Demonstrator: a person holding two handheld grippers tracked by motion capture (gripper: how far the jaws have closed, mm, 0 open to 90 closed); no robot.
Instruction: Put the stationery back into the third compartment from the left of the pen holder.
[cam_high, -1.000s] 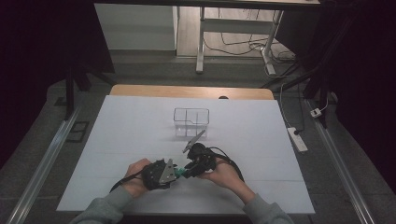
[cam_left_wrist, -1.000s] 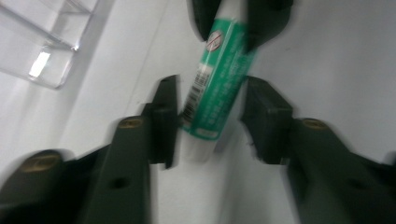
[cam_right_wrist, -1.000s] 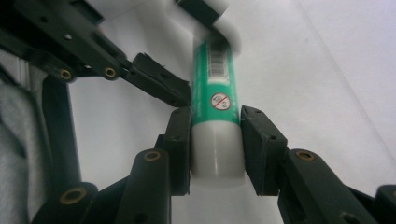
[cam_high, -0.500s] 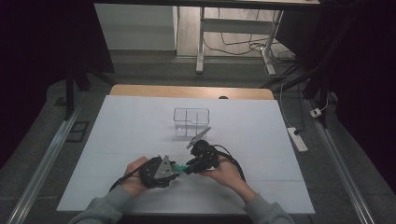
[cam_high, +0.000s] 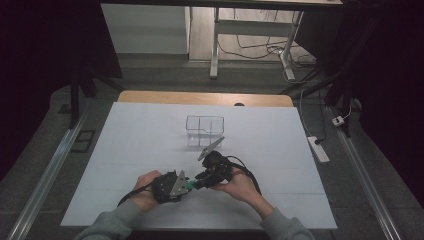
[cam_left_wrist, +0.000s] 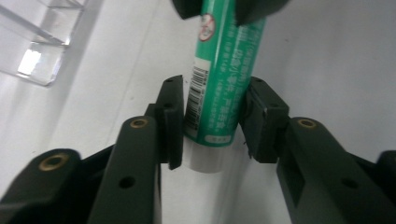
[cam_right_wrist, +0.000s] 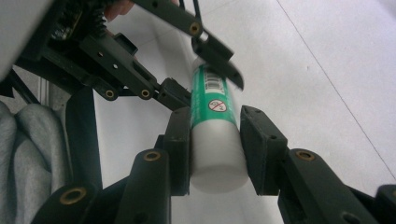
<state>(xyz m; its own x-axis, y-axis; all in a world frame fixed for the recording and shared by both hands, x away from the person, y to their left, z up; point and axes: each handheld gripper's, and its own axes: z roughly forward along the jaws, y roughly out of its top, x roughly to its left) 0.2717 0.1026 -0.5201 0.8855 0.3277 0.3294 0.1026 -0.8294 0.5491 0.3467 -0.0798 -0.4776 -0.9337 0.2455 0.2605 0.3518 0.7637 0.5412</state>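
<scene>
Closing again, the left gripper's (cam_left_wrist: 212, 119) jaws flank the glue stick (cam_left_wrist: 219, 74), whose cap the right gripper (cam_right_wrist: 215, 149) clamps.

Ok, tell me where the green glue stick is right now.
In the high view the green glue stick is near the table's front edge, held between the left gripper and right gripper, on the near side of the clear box.
</scene>
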